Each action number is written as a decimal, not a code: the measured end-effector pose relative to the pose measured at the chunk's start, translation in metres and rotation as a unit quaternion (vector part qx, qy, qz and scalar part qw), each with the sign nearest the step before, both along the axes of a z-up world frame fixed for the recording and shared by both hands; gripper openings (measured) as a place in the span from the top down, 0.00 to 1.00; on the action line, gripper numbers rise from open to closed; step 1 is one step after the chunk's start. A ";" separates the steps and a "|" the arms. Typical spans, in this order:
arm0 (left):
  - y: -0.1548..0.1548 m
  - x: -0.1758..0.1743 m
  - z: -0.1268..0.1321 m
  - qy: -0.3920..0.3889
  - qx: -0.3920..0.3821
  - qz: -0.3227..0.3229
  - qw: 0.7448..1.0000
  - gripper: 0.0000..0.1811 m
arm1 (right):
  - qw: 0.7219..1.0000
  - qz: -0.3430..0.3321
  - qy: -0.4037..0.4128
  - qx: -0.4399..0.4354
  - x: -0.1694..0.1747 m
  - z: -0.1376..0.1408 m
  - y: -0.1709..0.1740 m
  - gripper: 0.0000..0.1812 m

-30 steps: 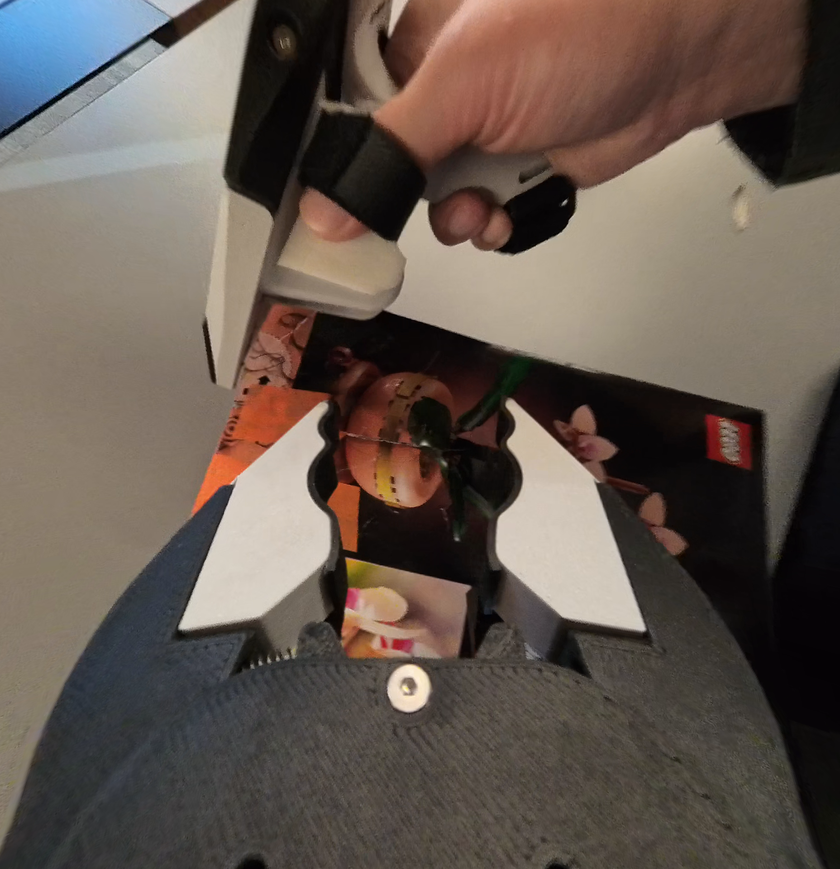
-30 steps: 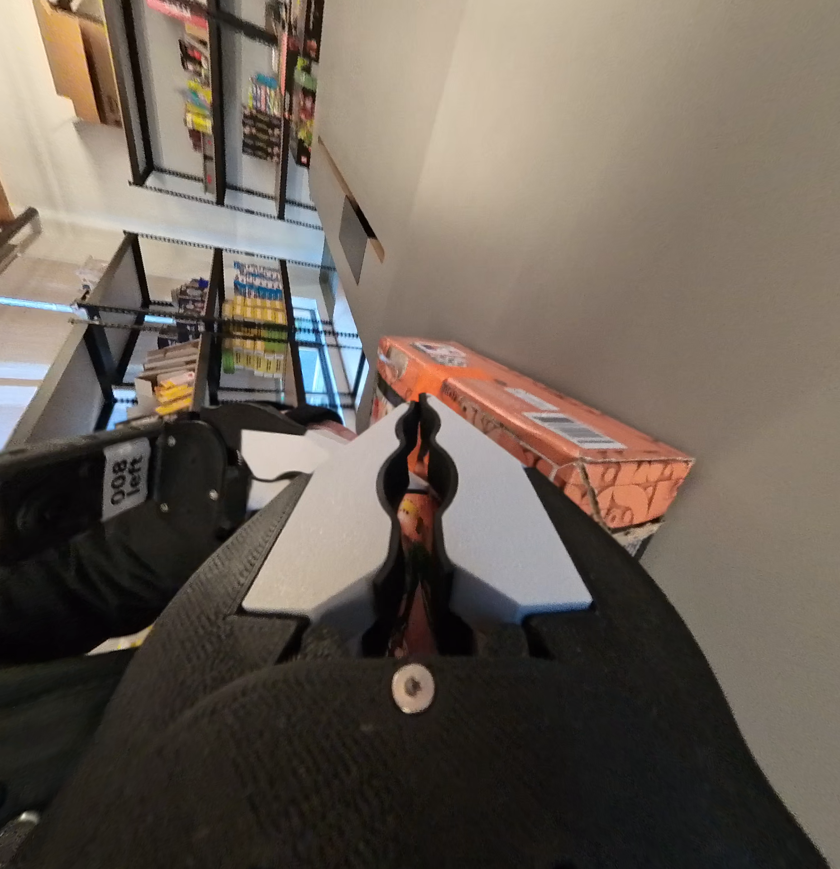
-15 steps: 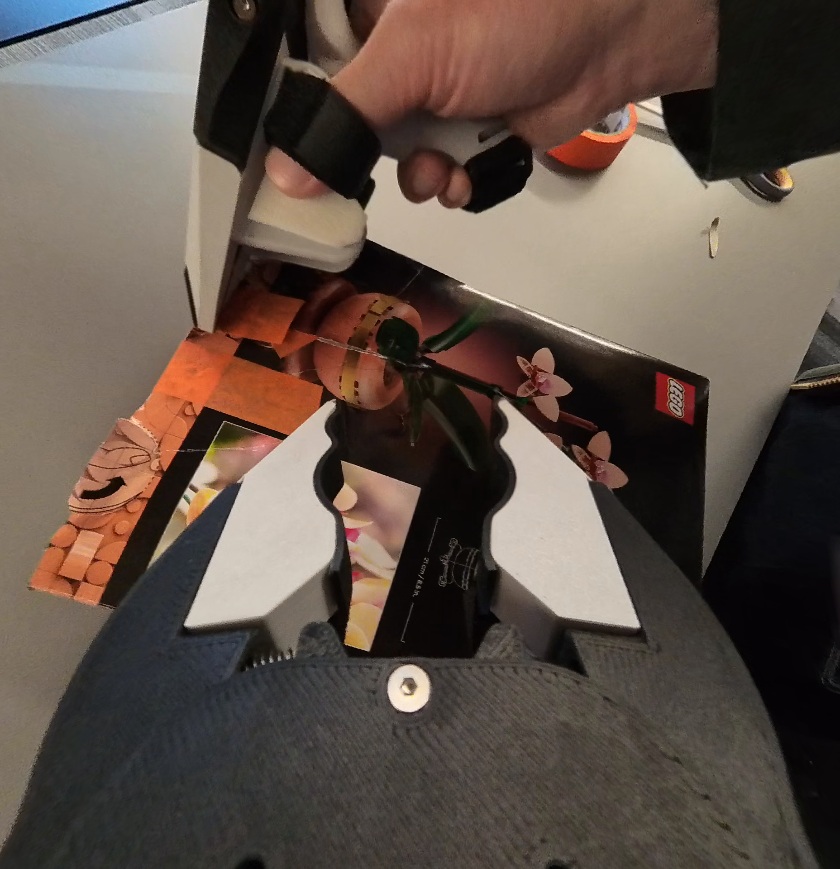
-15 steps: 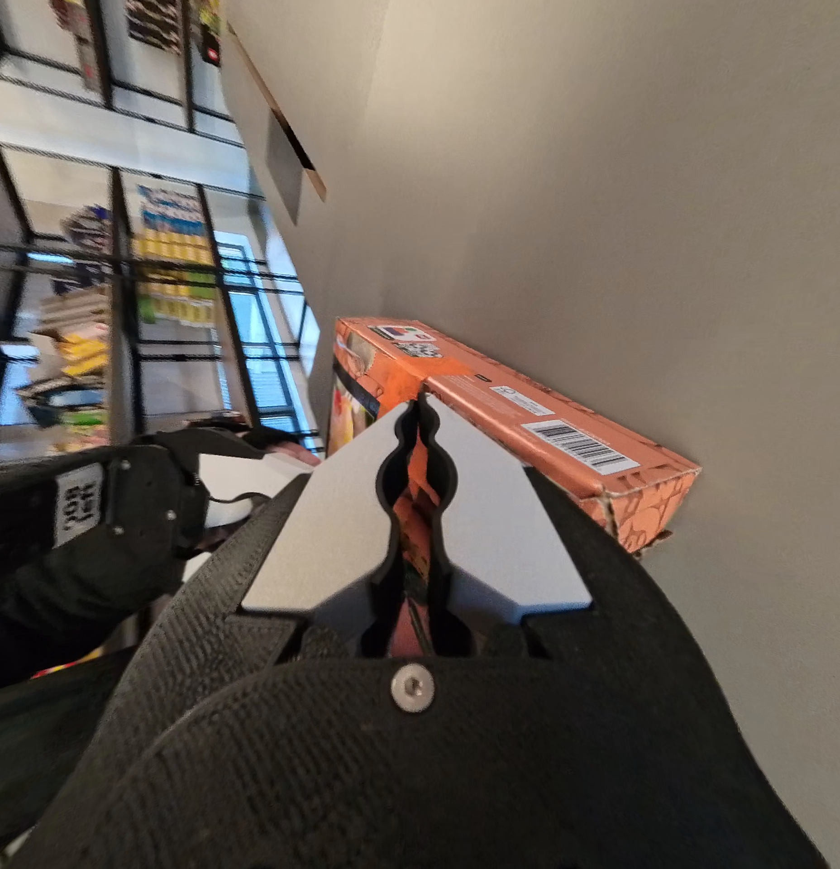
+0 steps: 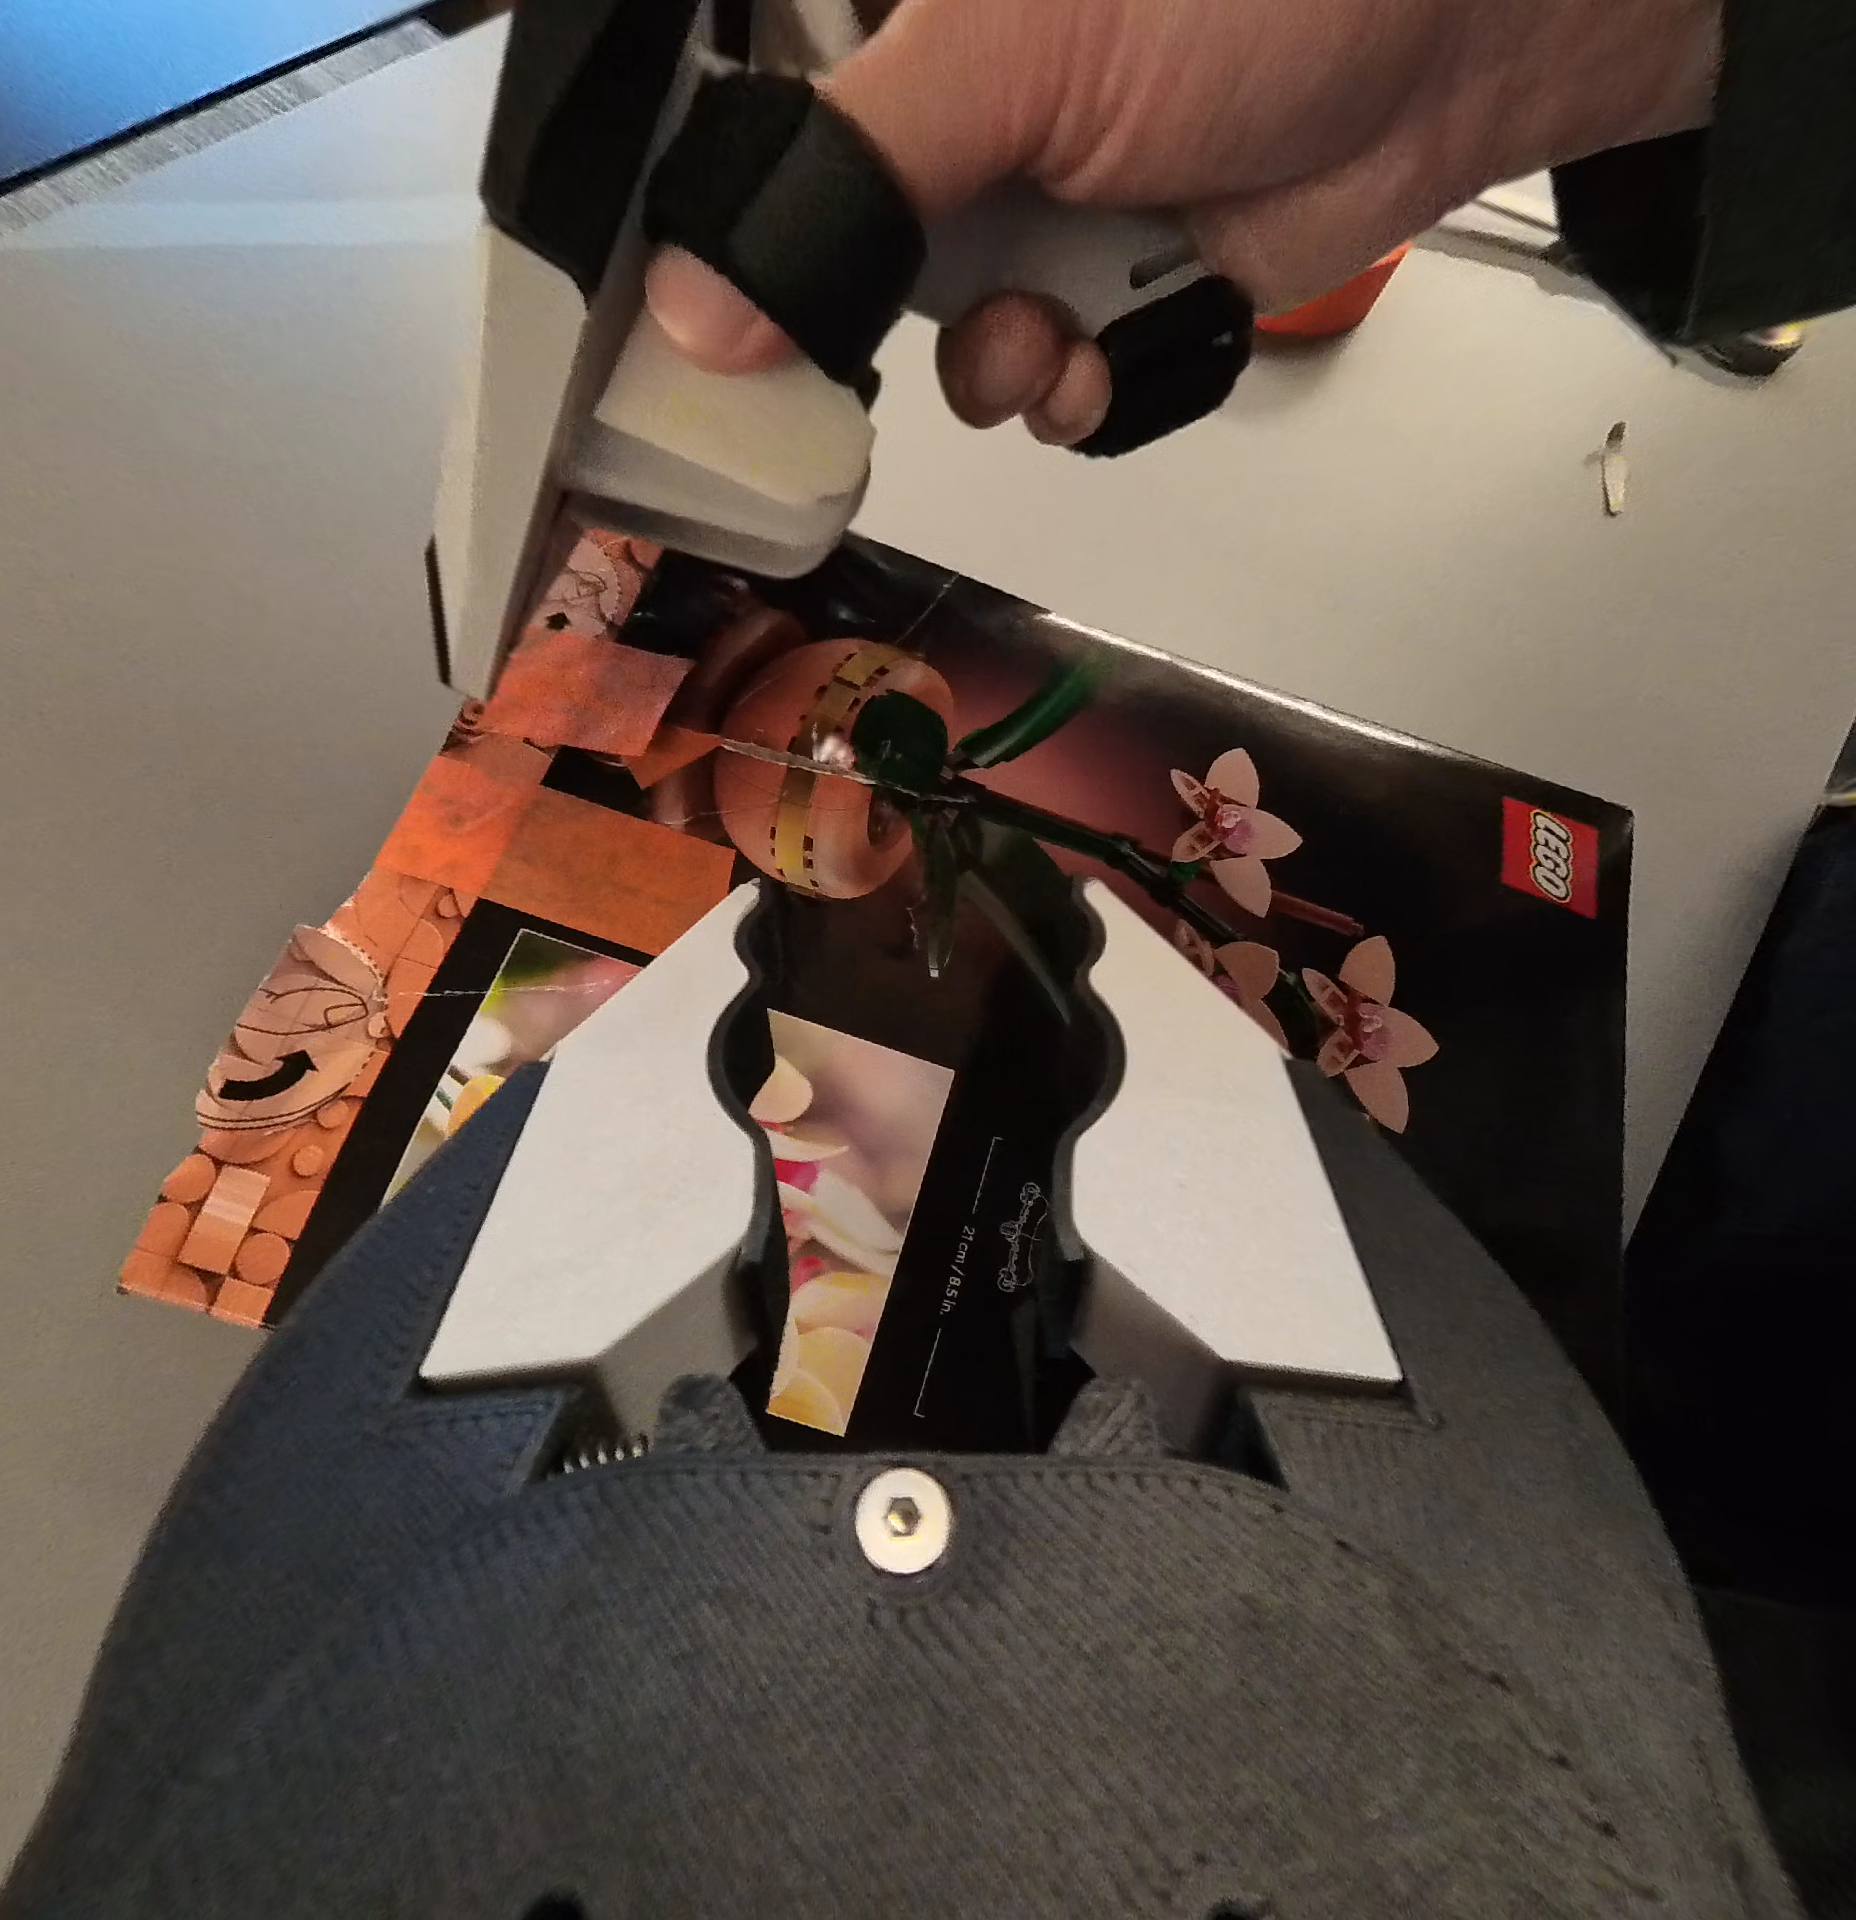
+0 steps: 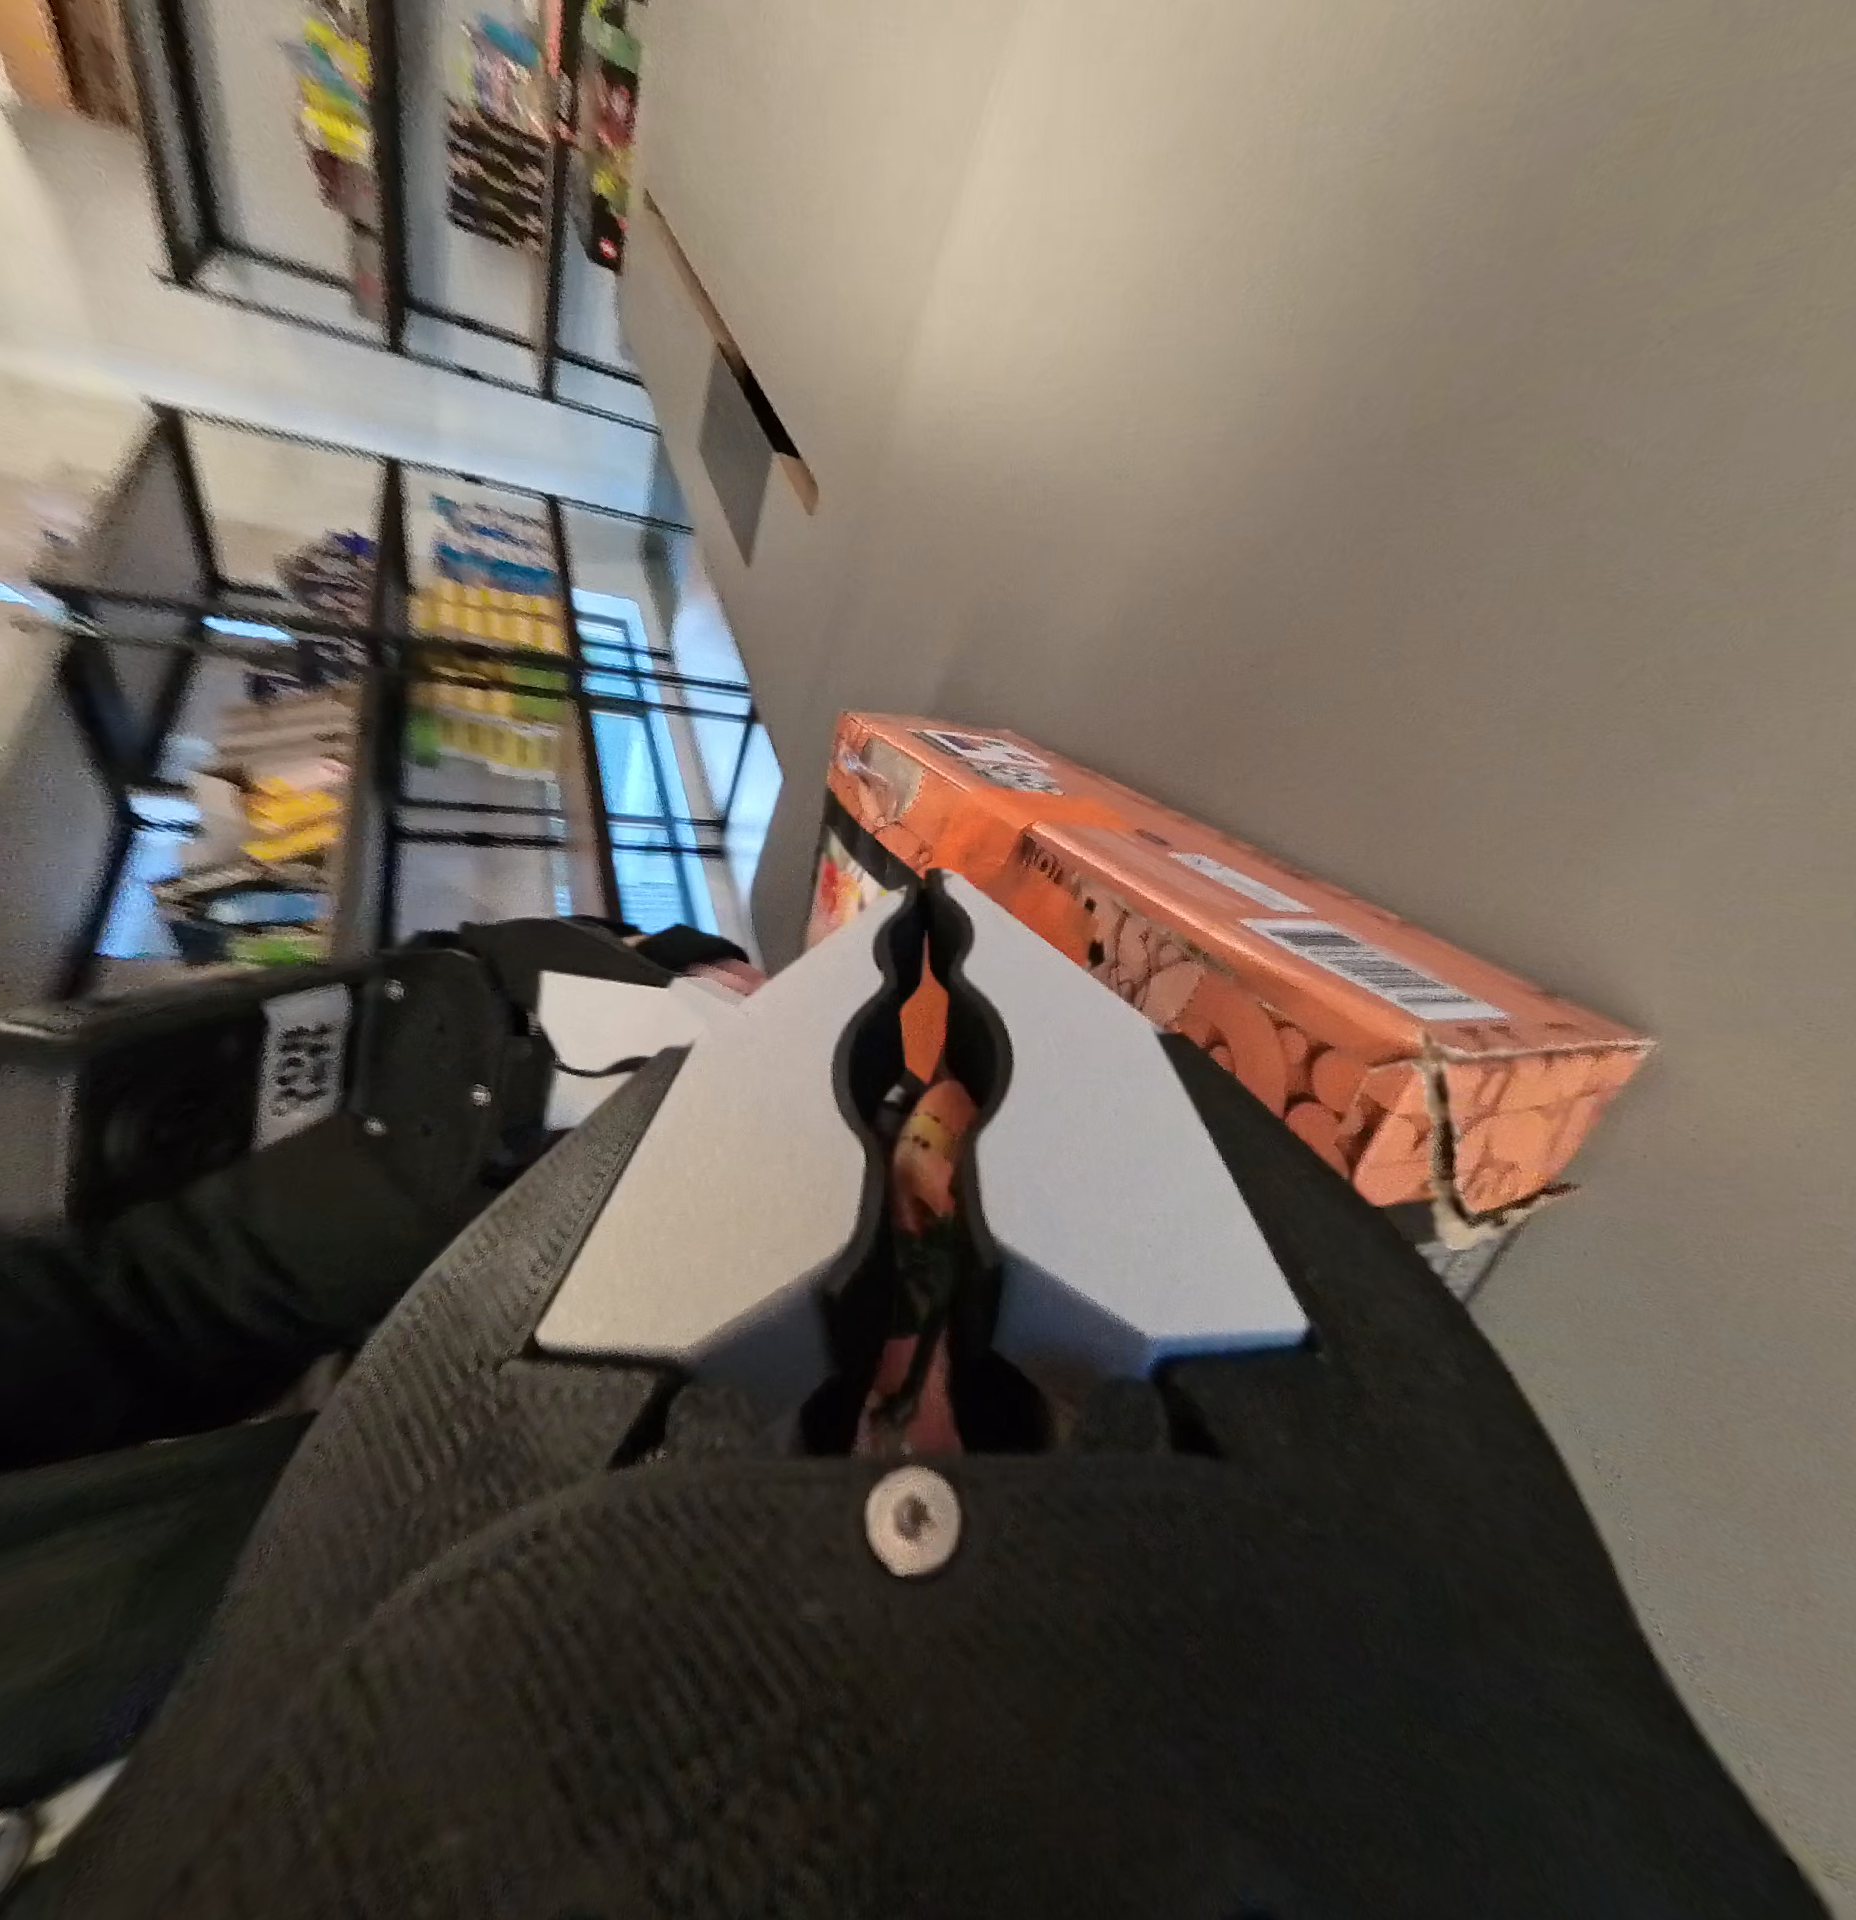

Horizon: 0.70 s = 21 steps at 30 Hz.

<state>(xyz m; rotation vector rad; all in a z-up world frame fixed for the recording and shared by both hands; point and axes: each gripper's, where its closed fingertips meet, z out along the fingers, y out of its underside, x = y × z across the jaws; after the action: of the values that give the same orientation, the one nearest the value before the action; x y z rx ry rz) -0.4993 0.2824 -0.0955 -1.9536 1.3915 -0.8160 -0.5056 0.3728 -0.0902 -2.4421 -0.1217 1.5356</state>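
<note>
A flat toy-brick box (image 5: 1267, 727), black and orange with a flower picture, lies on a white table (image 5: 176, 520). My left gripper (image 5: 919, 920) is open and empty, its two white fingers hovering over the box's near part. My right gripper (image 6: 929, 883) is shut on the box's far left corner; the printed face shows between its fingers. The box's orange side (image 6: 1215, 935) runs off to the right of them. A hand (image 5: 1163, 135) holds the right gripper at the top of the left wrist view. The left gripper's body also shows in the right wrist view (image 6: 332, 1070).
The table's edge (image 5: 1734, 727) runs close along the box's right end, with a dark drop beyond it. An orange tape roll (image 5: 1329, 296) and a small scrap (image 5: 1613, 468) lie farther back. Black shelving racks (image 6: 436, 520) with coloured boxes stand beyond the table. Measured from the fingertips, the small scrap (image 5: 1613, 468) is 35 cm or so from the left gripper and 45 cm from the right.
My left gripper has drawn back from the box, so more of its face shows; it stays open. The right gripper has stayed shut on the corner.
</note>
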 end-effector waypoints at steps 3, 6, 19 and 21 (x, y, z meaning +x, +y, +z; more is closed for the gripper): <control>-0.001 0.000 -0.001 0.002 -0.004 -0.004 1.000 0.70 | 0.999 0.020 -0.021 -0.039 -0.002 -0.017 -0.005 1.00; -0.001 -0.001 -0.001 0.003 -0.001 -0.006 1.000 0.70 | 0.998 -0.010 -0.012 -0.055 -0.002 -0.017 0.008 1.00; -0.001 -0.002 -0.001 0.005 0.002 -0.006 1.000 0.71 | 0.999 -0.030 -0.026 0.004 0.005 -0.015 0.020 1.00; 0.000 -0.003 -0.001 0.007 0.005 -0.006 1.000 0.72 | 1.000 0.005 0.030 0.002 -0.005 0.004 0.004 1.00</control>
<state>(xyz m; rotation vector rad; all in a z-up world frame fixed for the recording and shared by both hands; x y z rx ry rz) -0.5028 0.2822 -0.0966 -1.9481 1.4141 -0.8010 -0.5109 0.3765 -0.0864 -2.3925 -0.1267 1.6108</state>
